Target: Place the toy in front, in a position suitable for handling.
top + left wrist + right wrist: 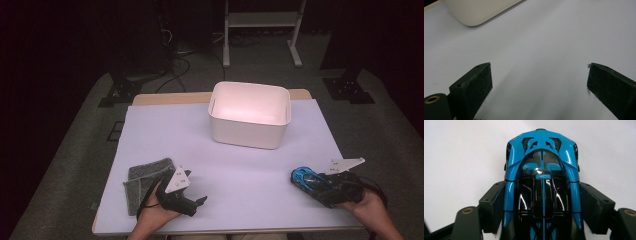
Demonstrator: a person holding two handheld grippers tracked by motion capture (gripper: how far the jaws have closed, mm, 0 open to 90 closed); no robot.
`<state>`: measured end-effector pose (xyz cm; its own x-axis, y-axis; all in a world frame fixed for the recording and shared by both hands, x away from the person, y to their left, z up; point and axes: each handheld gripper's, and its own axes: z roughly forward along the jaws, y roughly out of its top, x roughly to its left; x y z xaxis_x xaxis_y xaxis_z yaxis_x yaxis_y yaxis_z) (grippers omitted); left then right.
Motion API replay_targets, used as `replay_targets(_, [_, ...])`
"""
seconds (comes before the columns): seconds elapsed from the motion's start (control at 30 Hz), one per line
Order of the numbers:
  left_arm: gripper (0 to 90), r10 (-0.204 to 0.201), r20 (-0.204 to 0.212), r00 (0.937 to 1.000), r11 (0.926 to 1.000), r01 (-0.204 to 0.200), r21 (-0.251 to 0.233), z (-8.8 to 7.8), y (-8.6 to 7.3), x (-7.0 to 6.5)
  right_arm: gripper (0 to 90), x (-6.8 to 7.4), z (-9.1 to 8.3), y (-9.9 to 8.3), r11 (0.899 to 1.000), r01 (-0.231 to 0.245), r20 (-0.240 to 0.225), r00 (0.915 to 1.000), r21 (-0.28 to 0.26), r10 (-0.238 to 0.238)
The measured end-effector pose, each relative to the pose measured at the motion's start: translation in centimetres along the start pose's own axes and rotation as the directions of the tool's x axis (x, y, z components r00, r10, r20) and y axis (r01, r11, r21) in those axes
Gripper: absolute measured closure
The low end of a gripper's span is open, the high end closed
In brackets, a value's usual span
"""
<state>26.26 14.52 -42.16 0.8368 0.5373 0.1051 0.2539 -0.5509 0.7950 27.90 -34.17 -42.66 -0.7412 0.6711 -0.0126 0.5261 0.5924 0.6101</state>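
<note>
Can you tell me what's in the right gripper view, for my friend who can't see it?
A shiny blue and black toy car sits between the two black jaws of the right claw, which press against its sides. Under it is a plain white table.

left gripper (539, 82): jaws wide apart, nothing between them | white sheet (549, 45): bare, under and ahead of the jaws | white bin (479, 11): rounded lower corner, beyond the jaws, upper left, well apart from them
</note>
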Motion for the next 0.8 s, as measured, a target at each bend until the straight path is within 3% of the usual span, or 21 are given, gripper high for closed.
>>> replay_targets(0.2, [5.6, -0.002, 0.000, 1.0000, 1.0000, 0.002, -0.006, -0.1, 0.0, 0.1, 27.1, 1.3, -2.0, 3.2, 0.996, 0.066, -0.035, 0.9971, -0.065, -0.068])
replay_targets(0.37, [5.6, -0.012, 0.000, 0.9999, 0.9998, 0.012, -0.015, -0.5, 0.0, 0.2, 27.1, 3.1, -2.8, 6.7, 0.982, 0.140, -0.083, 0.9851, -0.123, -0.151])
replay_targets(0.5, [5.7, -0.020, 0.011, 0.9997, 0.9996, 0.021, -0.020, -0.8, -0.1, 0.5, 27.1, 5.2, -2.0, 9.7, 0.967, 0.218, -0.130, 0.9632, -0.135, -0.235])
replay_targets(0.63, [5.7, -0.021, 0.021, 0.9996, 0.9995, 0.021, -0.024, -1.1, -0.3, 0.8, 27.1, 7.0, 0.1, 11.9, 0.947, 0.298, -0.185, 0.9307, -0.117, -0.315])
replay_targets(0.77, [5.7, -0.029, 0.037, 0.9989, 0.9991, 0.030, -0.031, -1.6, -0.5, 1.3, 27.1, 8.3, 2.5, 13.2, 0.933, 0.347, -0.231, 0.9037, -0.099, -0.360])
replay_targets(0.8, [5.7, -0.028, 0.042, 0.9987, 0.9990, 0.030, -0.033, -1.6, -0.5, 1.4, 27.1, 8.8, 3.6, 13.6, 0.928, 0.363, -0.253, 0.8925, -0.089, -0.373])
